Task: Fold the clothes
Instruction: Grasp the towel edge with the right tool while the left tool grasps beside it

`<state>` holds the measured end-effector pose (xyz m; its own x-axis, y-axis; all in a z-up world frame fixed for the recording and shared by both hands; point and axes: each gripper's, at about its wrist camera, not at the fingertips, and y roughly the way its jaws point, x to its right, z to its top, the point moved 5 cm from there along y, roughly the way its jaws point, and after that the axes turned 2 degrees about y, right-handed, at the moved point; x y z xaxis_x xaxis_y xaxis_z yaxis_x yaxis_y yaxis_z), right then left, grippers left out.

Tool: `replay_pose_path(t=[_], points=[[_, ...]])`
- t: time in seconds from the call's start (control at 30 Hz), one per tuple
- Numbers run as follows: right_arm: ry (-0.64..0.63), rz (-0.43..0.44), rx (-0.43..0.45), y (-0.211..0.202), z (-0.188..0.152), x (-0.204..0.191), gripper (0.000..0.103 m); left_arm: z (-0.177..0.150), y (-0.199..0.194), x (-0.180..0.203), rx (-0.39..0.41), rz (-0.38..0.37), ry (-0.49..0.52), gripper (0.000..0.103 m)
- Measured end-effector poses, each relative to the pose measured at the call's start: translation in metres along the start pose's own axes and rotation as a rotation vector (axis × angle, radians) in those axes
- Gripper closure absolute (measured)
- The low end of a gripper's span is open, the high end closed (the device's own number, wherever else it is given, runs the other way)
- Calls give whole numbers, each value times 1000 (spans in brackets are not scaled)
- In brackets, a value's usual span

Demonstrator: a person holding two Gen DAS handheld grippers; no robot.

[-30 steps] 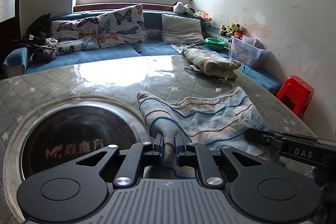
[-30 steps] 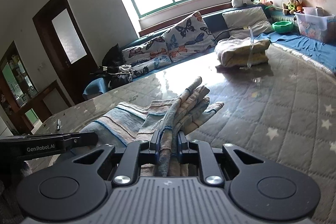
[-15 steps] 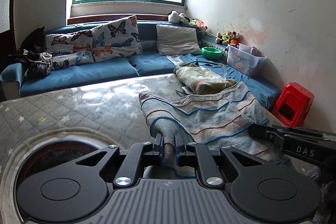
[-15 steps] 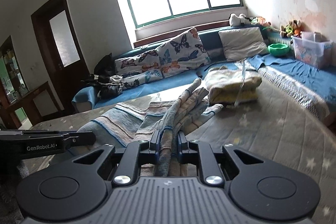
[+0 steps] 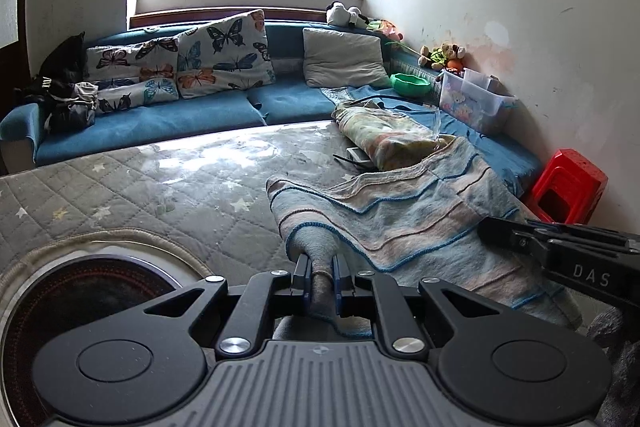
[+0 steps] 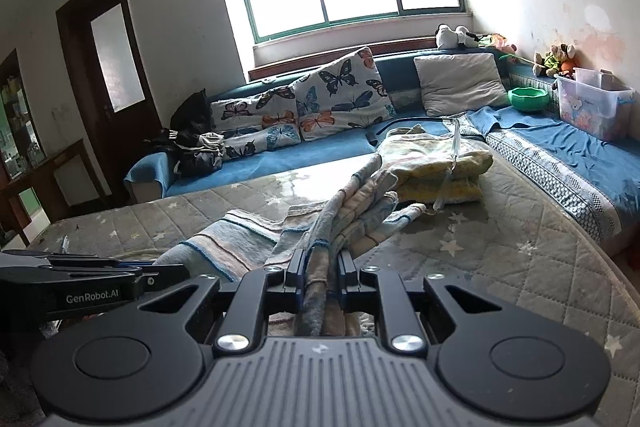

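Striped towel (image 5: 404, 211) spread ahead over quilted table (image 5: 132, 187), stretched between both tools. Left gripper (image 5: 320, 273) pinched tight on one bunched corner. Right gripper (image 6: 320, 269) clamped narrow on gathered folds of opposite edge.

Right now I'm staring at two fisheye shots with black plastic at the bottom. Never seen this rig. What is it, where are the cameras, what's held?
There is no robot here. A person holds a two-finger tool in each hand, with a camera on each looking forward along its fingers. The black shape at the bottom of each picture is the tool itself.

In the left view, the left hand-held gripper is shut on one end of a striped towel. In the right view, the right hand-held gripper is shut on a bunched part of the same towel. Each tool also shows at the edge of the other's picture.

The towel lies across a quilted table cover. Farther back lies a folded blanket, then a blue sofa.
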<state>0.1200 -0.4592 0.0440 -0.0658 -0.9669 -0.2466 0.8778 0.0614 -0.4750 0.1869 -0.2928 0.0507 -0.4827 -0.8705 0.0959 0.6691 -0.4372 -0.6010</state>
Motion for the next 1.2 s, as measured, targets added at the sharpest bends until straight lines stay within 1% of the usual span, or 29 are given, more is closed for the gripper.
replay_pose_path(t=[0.17, 0.3, 0.6, 0.73, 0.8, 0.9, 1.03, 1.2], points=[[-12, 2, 4, 4, 4, 0, 89, 3, 1, -1, 13, 9, -6, 91], [-11, -4, -13, 9, 0, 4, 89, -5, 10, -3, -15, 11, -13, 91], [46, -47, -135, 22, -44, 24, 88, -41, 23, -6, -101, -5, -40, 91], [89, -52, -156, 22, -61, 34, 85, -56, 25, -9, -130, -11, -59, 91], [113, -51, -164, 21, -69, 39, 84, -60, 24, -10, -134, -15, -59, 91], [116, -48, -163, 18, -71, 41, 82, -64, 19, -11, -132, -26, -54, 91], [121, -50, -162, 15, -73, 44, 75, -68, 14, -13, -132, -36, -60, 91], [118, -47, -159, 9, -71, 44, 73, -70, 9, -11, -117, -14, -31, 82]])
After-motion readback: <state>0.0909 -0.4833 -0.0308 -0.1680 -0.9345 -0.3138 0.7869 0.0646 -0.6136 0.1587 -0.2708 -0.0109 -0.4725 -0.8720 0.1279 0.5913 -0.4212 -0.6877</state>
